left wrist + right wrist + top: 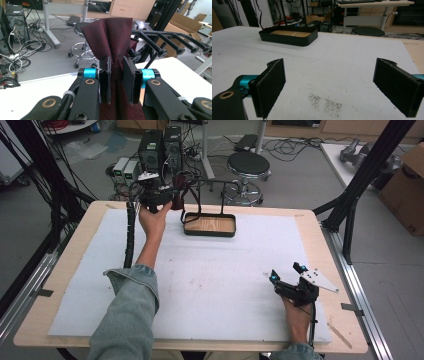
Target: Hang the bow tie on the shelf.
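A dark red cloth (110, 37) is pinched between the jaws of my left gripper (117, 67), which is shut on it. In the high view that left gripper (170, 195) is held up at the far left of the table, with the dark red cloth (179, 185) bunched beside the black rack's pegs (162, 52). The rack (210, 182) rises from a black tray with a wooden floor (209, 224). My right gripper (286, 276) rests near the front right, open, its pads (272, 82) wide apart over bare white mat.
The white mat (210, 270) covers a wooden table (330, 250). A black frame post (350, 200) stands at the right edge. A stool (248, 165) and computer towers (160, 147) sit on the floor beyond the far edge. The tray (289, 36) lies ahead of the right gripper.
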`<act>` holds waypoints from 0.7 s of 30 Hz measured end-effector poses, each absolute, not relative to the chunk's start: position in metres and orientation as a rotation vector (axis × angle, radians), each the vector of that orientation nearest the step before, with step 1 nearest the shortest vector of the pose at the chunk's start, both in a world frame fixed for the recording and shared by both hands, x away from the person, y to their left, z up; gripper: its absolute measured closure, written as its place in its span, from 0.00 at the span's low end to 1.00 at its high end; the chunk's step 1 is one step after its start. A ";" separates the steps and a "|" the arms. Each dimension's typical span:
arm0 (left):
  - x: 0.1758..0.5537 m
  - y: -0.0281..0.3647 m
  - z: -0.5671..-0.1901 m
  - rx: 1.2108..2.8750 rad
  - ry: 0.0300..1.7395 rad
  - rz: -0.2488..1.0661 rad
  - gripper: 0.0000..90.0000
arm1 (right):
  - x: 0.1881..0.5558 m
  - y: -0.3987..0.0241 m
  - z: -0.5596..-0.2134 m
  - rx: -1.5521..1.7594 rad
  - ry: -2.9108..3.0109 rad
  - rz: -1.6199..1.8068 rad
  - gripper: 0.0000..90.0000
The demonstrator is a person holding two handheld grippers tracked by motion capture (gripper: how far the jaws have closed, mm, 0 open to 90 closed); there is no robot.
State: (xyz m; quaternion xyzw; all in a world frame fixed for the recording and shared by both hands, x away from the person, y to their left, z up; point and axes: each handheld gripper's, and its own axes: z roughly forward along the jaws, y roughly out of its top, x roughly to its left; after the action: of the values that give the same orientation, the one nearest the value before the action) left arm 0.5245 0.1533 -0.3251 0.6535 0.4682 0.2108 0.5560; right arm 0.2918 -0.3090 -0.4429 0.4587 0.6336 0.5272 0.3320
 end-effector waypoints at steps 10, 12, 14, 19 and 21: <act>0.523 0.155 -0.324 1.566 1.092 0.532 0.77 | 0.292 -0.309 -0.443 1.200 1.655 1.379 0.11; 0.522 0.156 -0.323 1.570 1.092 0.536 0.76 | 0.292 -0.309 -0.443 1.200 1.655 1.379 0.11; 0.521 0.158 -0.323 1.571 1.091 0.537 0.75 | 0.292 -0.309 -0.443 1.196 1.655 1.378 0.11; 0.516 0.162 -0.318 1.587 1.070 0.561 0.71 | 0.292 -0.309 -0.443 1.193 1.653 1.377 0.11; 0.512 0.165 -0.316 1.579 1.056 0.567 0.69 | 0.292 -0.309 -0.443 1.195 1.653 1.376 0.11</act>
State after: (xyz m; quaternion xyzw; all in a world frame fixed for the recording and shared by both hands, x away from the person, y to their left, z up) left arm 0.5119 0.1646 -0.3164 0.6665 0.4456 0.2391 0.5477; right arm 0.2921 -0.3088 -0.4430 0.4578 0.6332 0.5272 0.3339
